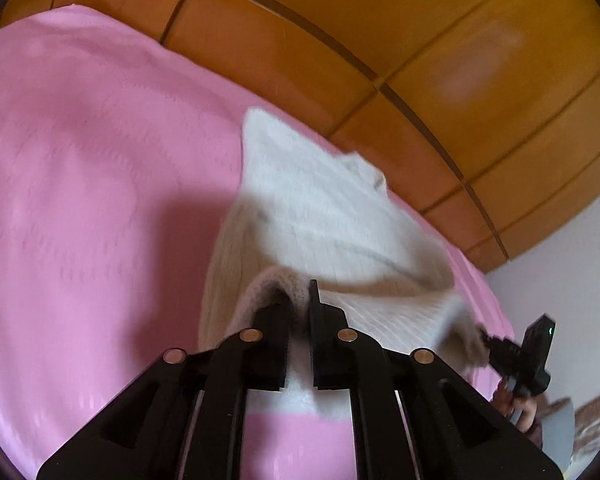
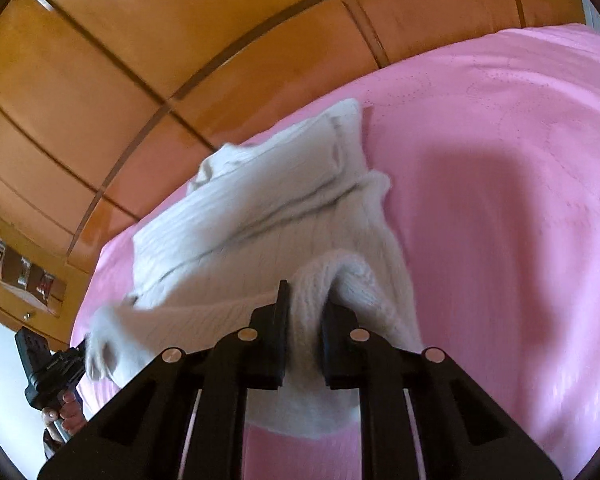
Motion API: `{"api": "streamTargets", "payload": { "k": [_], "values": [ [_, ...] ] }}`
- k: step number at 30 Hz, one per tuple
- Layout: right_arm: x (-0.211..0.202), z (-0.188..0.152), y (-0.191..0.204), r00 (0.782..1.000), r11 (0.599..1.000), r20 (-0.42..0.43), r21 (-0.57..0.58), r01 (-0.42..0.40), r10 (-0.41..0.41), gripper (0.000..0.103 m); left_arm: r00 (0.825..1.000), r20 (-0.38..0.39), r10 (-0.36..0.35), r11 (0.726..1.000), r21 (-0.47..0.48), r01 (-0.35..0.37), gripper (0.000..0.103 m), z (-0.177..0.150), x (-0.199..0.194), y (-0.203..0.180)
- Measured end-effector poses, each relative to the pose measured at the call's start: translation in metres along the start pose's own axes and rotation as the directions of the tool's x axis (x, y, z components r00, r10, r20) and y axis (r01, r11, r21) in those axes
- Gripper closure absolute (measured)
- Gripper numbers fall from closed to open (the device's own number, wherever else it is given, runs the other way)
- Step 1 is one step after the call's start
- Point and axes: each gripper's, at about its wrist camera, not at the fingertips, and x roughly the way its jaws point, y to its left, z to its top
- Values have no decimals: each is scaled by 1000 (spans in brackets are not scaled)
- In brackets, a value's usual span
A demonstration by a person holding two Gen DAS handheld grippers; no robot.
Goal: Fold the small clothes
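Note:
A white ribbed knit sweater (image 1: 316, 208) lies on a pink bedspread (image 1: 92, 184), its near edge lifted. My left gripper (image 1: 299, 300) is shut on a bunched corner of that near edge. My right gripper (image 2: 305, 300) is shut on the other near corner of the sweater (image 2: 268, 216), a thick roll of knit between its jaws. The far part rests folded on the bedspread (image 2: 500, 184). Each view shows the other gripper at its side edge, the right gripper (image 1: 496, 346) and the left gripper (image 2: 82, 348), pinching the stretched hem.
A glossy wooden headboard or wardrobe (image 1: 420, 60) runs along the far edge of the bed and also shows in the right wrist view (image 2: 180, 40). A white wall (image 1: 572, 264) stands at the right. A small shelf with items (image 2: 16, 272) sits at the left.

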Motion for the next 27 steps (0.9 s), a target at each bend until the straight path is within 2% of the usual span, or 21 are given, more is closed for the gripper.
{"api": "streamTargets", "payload": {
  "k": [1,2,3,5,6,10,13,15,16,17,18,19,23,27],
  "values": [
    [2,6,-3,1000,1000,14,19,8,-8,73,1000,9,20,999,-28,-20,65,8,0,5],
    [2,10,-7,1000,999,21,38,-4,3,52,1000,21,18,998,-53,-17,51,12,0,10],
    [0,14,-14,999,998,30,55,-18,16,36,999,39,14,997,-76,-11,39,14,-2,13],
    [-13,11,-22,998,998,60,58,-18,15,23,999,48,13,995,-99,-8,39,11,-6,26],
    [-17,8,-26,998,998,59,53,-25,22,21,999,36,20,995,-96,-16,39,8,-7,31],
    [-25,-20,-37,1000,1000,11,0,0,0,20,999,-27,-30,998,-47,29,39,-29,-15,43],
    [-13,-41,-33,999,997,-18,-61,42,-43,19,997,-76,-28,999,14,29,37,-55,-9,39],
    [-3,-47,-23,996,988,9,-119,94,-93,24,998,-59,9,998,59,-6,37,-63,-4,30],
    [4,-48,-14,994,983,20,-147,109,-107,36,998,-50,27,996,89,-23,40,-65,-1,23],
    [10,-46,-9,994,982,20,-152,110,-108,50,998,-63,19,995,103,-12,50,-65,2,16],
    [13,-44,-5,993,982,20,-152,116,-114,58,997,-75,22,994,110,-14,72,-65,3,12],
    [16,-42,-1,993,981,17,-157,116,-115,78,995,-84,50,990,134,-38,82,-61,5,9],
    [3,-43,5,996,986,19,-138,90,-88,86,997,-56,55,984,171,-44,89,-65,-11,2],
    [-28,-56,5,999,994,34,-109,19,-16,88,998,-55,27,990,138,-19,92,-74,-31,11]
  ]
}}
